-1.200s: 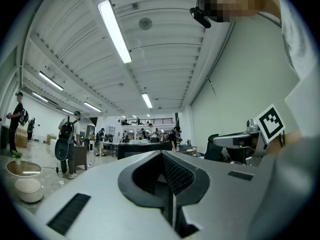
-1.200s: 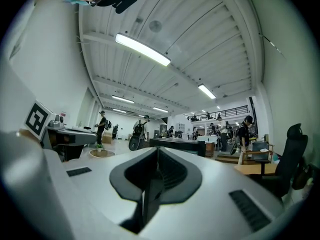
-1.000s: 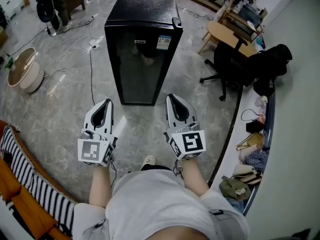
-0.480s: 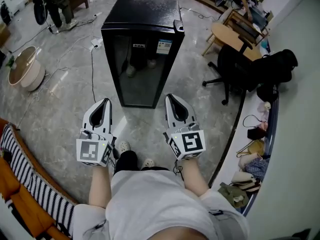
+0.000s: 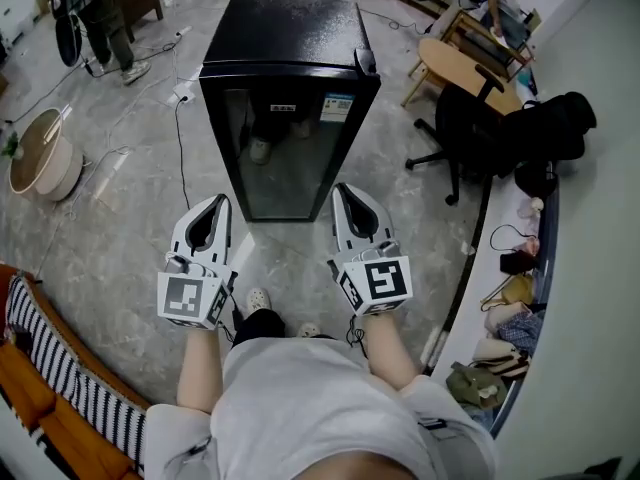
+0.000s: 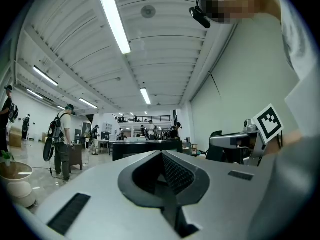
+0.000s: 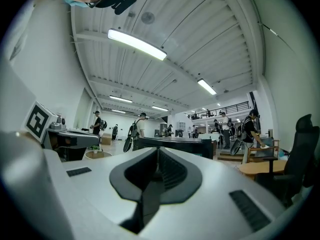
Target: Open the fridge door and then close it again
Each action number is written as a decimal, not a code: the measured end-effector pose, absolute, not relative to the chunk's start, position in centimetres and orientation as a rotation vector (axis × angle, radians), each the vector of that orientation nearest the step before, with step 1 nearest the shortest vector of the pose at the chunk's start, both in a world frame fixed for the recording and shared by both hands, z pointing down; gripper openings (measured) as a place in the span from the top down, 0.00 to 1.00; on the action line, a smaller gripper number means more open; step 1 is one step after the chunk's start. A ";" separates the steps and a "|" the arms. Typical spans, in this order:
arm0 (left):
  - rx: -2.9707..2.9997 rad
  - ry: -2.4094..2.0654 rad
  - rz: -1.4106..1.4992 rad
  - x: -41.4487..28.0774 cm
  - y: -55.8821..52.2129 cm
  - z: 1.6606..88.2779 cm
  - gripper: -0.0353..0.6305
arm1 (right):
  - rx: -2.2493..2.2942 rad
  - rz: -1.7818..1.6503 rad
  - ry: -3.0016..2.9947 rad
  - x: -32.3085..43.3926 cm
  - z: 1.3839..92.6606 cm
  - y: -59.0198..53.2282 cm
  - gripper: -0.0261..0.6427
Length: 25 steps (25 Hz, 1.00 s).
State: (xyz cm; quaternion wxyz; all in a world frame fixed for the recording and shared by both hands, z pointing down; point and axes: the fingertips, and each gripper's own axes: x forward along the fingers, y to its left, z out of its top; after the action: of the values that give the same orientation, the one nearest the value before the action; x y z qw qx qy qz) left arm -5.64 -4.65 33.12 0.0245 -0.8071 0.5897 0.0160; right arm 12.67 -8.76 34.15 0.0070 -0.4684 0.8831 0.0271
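Observation:
A small black fridge (image 5: 290,118) with a glass door stands on the stone floor ahead, and its door is closed. Both grippers are held level and side by side in front of it, a short way off and not touching it. My left gripper (image 5: 217,202) is shut and empty, in line with the door's left edge. My right gripper (image 5: 343,192) also looks shut and empty, in line with the door's right edge. In the left gripper view the fridge (image 6: 145,147) shows just over the shut jaws, and in the right gripper view the fridge (image 7: 175,144) shows likewise.
A black office chair (image 5: 468,128) and a round wooden table (image 5: 455,66) stand right of the fridge. A curved shelf (image 5: 512,298) with clutter runs along the right wall. Cables (image 5: 180,118) and a pale basin (image 5: 35,163) lie to the left, where a person (image 5: 95,13) stands.
Both grippers have moved forward together toward the fridge, which now sits nearer and larger in the head view. Both stayed shut.

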 end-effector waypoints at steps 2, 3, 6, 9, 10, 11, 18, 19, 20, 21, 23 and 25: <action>-2.511 1.810 0.047 -6.6 -6.0 33.3 0.93 | -1.485 0.082 2.754 11.8 34.3 -9.9 0.92; -2.517 1.800 0.047 -7.1 -6.6 33.4 0.93 | -1.495 0.081 2.750 11.4 34.3 -10.4 0.92; -2.533 1.766 0.039 -8.6 -8.7 34.0 0.93 | -1.521 0.087 2.742 9.8 34.4 -12.1 0.92; -2.559 1.751 0.024 -10.2 -10.7 34.6 0.93 | -1.548 0.089 2.734 8.3 34.6 -13.8 0.92; -2.569 1.746 0.017 -10.7 -11.3 34.8 0.93 | -1.557 0.087 2.732 7.8 34.7 -14.3 0.92; -2.578 1.739 0.008 -11.2 -12.0 35.2 0.93 | -1.567 0.085 2.731 7.3 34.8 -14.8 0.92; -2.628 1.724 -0.054 -14.3 -16.2 37.7 0.93 | -1.635 0.020 2.726 4.6 36.7 -18.6 0.92; -2.636 1.726 -0.063 -14.7 -16.7 38.1 0.93 | -1.645 0.009 2.727 4.3 37.2 -19.0 0.92; -2.645 1.729 -0.073 -15.0 -17.1 38.6 0.93 | -1.655 -0.003 2.730 4.1 37.6 -19.4 0.92; -2.655 1.738 -0.085 -15.4 -17.5 39.1 0.93 | -1.665 -0.017 2.733 3.9 38.2 -19.7 0.92; -2.674 1.766 -0.121 -16.2 -18.2 40.2 0.93 | -1.686 -0.049 2.740 3.4 39.2 -20.3 0.92; -2.692 1.778 -0.145 -16.8 -19.1 41.2 0.93 | -1.709 -0.079 2.746 3.0 40.3 -21.1 0.92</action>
State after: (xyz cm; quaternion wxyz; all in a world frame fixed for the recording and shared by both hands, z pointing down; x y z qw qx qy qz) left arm -16.82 -19.10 41.16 -0.0440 -0.8329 0.5499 -0.0448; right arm 2.99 -21.09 40.25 -0.0467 -0.5277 0.8478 -0.0245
